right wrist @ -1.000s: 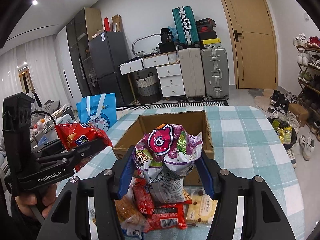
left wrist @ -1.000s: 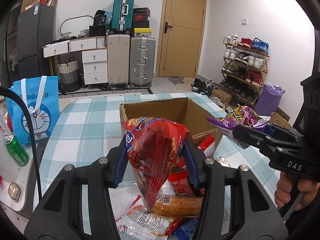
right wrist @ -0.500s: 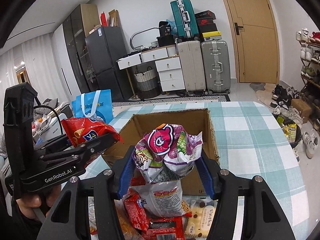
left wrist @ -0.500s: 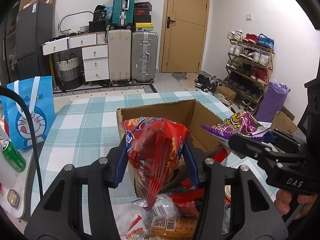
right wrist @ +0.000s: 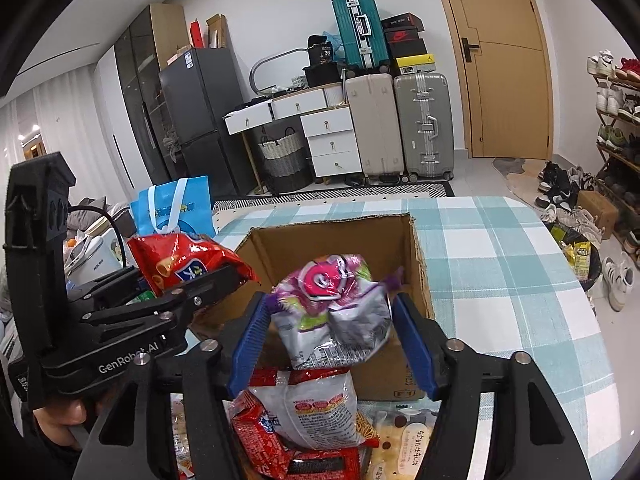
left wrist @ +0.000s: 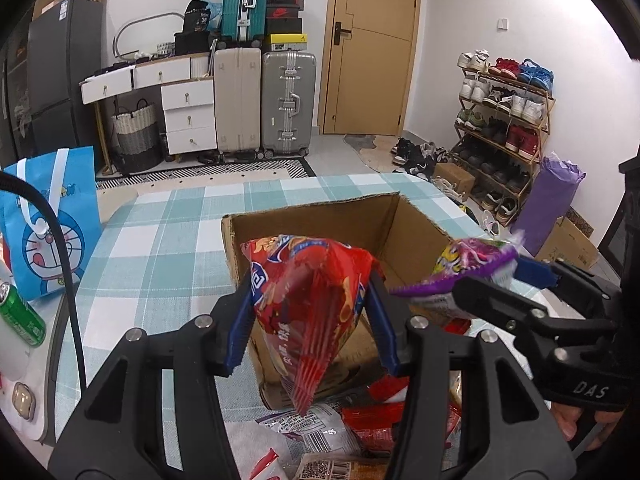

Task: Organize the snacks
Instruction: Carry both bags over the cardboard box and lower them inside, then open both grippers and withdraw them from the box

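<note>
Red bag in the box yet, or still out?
Out: left gripper holds the red bag in the air at the box's near wall.

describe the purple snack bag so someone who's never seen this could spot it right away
Start at the open cardboard box on the checked tablecloth. Just in front of its near wall, the right gripper pinches a crinkled purple snack bag. Its round pink emblem and silver back set it apart from the red bag in the left gripper.
</note>
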`<state>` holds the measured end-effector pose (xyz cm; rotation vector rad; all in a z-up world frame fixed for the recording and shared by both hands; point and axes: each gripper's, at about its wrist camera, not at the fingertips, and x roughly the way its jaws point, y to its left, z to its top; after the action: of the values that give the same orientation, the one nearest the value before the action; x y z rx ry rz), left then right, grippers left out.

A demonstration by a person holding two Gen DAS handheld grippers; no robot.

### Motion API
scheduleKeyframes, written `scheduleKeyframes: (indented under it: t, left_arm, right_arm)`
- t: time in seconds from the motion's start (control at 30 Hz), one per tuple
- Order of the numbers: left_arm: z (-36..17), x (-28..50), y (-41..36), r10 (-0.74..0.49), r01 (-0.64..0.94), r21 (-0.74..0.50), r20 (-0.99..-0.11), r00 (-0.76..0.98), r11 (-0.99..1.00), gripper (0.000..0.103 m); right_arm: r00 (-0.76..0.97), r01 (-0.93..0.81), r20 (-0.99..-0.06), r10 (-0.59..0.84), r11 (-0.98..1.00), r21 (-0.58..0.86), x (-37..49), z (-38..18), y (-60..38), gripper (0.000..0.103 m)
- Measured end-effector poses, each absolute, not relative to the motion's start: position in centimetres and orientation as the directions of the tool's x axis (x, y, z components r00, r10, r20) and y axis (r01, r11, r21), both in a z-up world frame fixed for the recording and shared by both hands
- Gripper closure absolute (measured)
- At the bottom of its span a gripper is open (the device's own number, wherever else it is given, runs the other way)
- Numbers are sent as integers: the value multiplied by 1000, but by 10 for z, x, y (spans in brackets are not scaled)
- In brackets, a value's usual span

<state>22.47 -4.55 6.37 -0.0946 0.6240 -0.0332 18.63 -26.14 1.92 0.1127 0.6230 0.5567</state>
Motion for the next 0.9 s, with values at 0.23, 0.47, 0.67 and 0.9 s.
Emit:
scheduleKeyframes:
  t: [0.23, 0.47, 0.67, 0.9]
  left_arm:
    - [67, 216, -35, -64, -13, -130, -564, 823, 991, 19]
    - [71, 188, -27, -44, -21, -113, -547, 836, 993, 1]
    - [60, 161, -15, -16, -53, -105, -563, 826, 993, 1]
    - [43, 127, 1, 1, -82, -113, -581, 814, 990, 1]
  right_arm:
    - [694, -459, -501, 518, 853, 247, 178, 24, -270, 22]
    - [706, -447, -499, 503, 863, 237, 164, 21, -283, 2]
    - [695, -455, -516, 500, 862, 223, 149, 14, -286, 0]
    - [668, -480, -535, 517, 849, 221, 132, 4, -285, 0]
